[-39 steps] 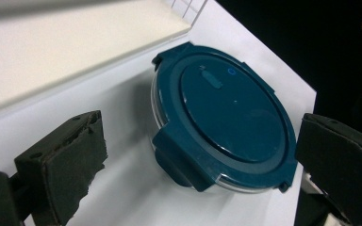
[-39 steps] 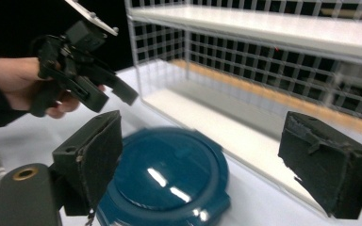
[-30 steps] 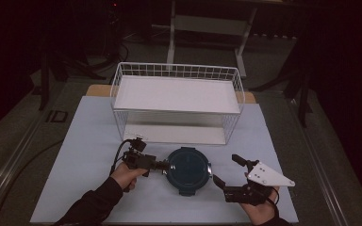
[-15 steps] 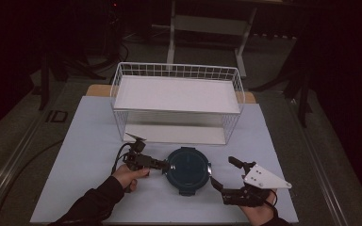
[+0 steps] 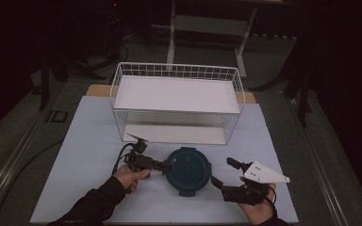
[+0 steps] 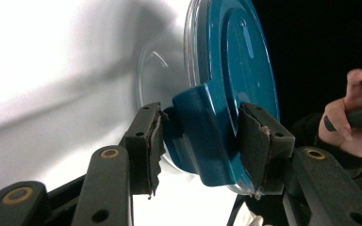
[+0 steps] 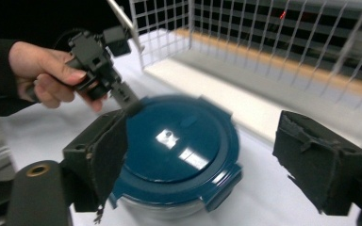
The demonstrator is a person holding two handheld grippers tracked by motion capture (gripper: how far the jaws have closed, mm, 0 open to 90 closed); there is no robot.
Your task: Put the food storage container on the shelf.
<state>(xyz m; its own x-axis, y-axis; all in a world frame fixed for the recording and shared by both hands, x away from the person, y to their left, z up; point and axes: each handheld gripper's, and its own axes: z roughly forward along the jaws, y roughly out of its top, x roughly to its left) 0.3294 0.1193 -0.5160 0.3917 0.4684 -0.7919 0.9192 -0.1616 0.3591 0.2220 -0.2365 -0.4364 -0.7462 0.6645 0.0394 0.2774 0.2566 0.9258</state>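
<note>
A round container with a dark teal lid (image 5: 187,168) stands on the white table near its front edge. My left gripper (image 5: 166,165) is at the container's left side. In the left gripper view its pads (image 6: 148,141) press on both sides of the lid's teal latch tab (image 6: 200,132), having just closed in on it. My right gripper (image 5: 221,171) sits just right of the container, open. Its jaws have just narrowed a little, and nothing is gripped. In the right gripper view the lid (image 7: 179,141) lies ahead of the two spread pads (image 7: 311,155).
A white wire basket (image 5: 176,70) with a white floor stands behind the container, across the middle of the table. Its mesh wall (image 7: 264,37) rises close beyond the lid. The white mat (image 5: 89,141) spreads out to the left and right. A person's hands hold both grippers.
The left gripper's jaws have closed from wide apart onto the latch tab at the container's left. The right gripper's jaws have drawn in slightly. Neither hand has shifted much.
</note>
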